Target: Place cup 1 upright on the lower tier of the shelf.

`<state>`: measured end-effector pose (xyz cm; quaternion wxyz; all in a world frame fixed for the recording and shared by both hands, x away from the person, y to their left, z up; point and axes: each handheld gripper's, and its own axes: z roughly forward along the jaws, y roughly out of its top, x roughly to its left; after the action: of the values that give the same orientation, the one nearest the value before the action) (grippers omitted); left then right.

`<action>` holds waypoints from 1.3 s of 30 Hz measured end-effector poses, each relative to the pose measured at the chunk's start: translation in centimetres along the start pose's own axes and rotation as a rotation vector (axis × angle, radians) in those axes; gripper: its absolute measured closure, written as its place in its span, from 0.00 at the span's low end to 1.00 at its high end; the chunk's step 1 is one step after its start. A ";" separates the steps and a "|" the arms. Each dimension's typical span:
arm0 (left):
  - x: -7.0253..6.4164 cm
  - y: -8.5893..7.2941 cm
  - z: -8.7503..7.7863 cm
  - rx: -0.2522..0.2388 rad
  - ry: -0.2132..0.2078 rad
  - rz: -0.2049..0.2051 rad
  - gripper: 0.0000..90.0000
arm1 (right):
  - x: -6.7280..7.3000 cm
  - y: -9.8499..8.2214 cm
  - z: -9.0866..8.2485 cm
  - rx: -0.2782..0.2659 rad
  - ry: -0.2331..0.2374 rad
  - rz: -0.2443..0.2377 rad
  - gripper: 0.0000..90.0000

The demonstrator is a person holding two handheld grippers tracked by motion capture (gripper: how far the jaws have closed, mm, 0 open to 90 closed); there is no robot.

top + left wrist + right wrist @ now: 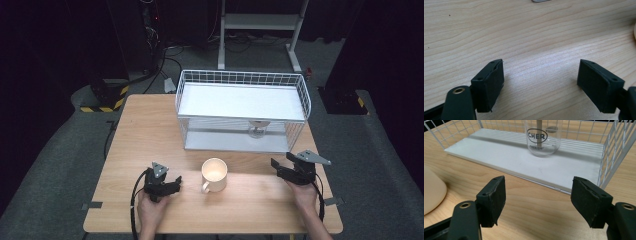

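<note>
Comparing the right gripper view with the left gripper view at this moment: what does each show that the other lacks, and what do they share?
Right gripper view: a clear glass printed with lettering, standing on the lower shelf of the white wire rack, with the open right claw facing it.
Left gripper view: the open left claw over bare wood.
Both: the wooden table, a cream edge that may be the mug, and nothing between the jaws.

Both grippers, left gripper [176, 182] and right gripper [276, 165], are black with grey triangular plates, black cables and brass-ringed screw holes.
</note>
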<state>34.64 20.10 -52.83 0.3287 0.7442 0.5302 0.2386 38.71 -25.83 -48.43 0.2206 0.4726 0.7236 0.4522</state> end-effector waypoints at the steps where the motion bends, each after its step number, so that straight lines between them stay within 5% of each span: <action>1: 0.0 0.0 0.0 0.000 0.000 0.000 0.24 | 0.0 -0.1 -0.1 0.000 -0.001 -0.008 0.32; 20: 0.0 0.0 0.0 0.000 0.000 -0.001 0.24 | 0.4 -2.7 -0.7 0.065 -0.014 -0.060 0.31; 39: 0.0 0.1 0.1 0.014 0.014 -0.017 0.16 | 0.1 -4.3 0.4 0.245 -0.052 -0.116 0.30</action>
<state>34.77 20.04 -52.86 0.3216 0.7403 0.5406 0.2373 36.95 -26.20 -52.33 0.2055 0.4647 0.7937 0.3345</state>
